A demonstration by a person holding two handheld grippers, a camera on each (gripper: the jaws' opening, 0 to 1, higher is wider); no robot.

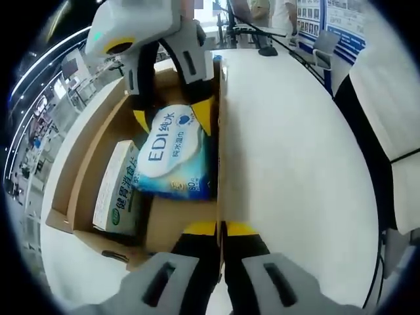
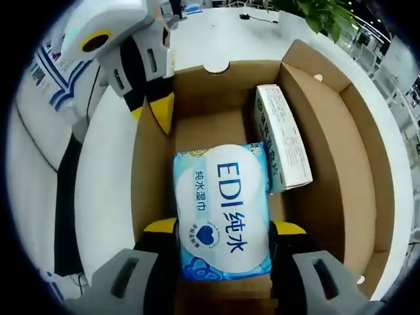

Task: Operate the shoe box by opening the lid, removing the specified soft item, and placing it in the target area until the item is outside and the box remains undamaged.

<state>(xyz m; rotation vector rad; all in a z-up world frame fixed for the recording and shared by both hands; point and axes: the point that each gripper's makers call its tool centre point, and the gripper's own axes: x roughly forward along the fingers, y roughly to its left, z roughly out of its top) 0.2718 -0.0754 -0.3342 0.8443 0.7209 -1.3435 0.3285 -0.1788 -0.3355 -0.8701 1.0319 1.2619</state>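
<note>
An open cardboard shoe box (image 1: 85, 164) (image 2: 328, 164) sits on a white table (image 1: 295, 164). Inside lies a soft blue-and-white wipes pack (image 1: 174, 147) (image 2: 223, 203) printed "EDI". My right gripper (image 2: 224, 228) (image 1: 172, 115) reaches into the box, its yellow-tipped jaws pressed against both sides of the pack. Beside the pack stands a white-and-green carton (image 1: 118, 187) (image 2: 282, 138). My left gripper (image 1: 221, 228) (image 2: 154, 108) is clamped on the box's thin side wall, one jaw inside and one outside.
A person in white clothing (image 1: 380, 98) (image 2: 39, 118) stands close against the table edge. A dark device with a cable (image 1: 266, 49) lies at the table's far end. A green plant (image 2: 321, 13) stands beyond the box.
</note>
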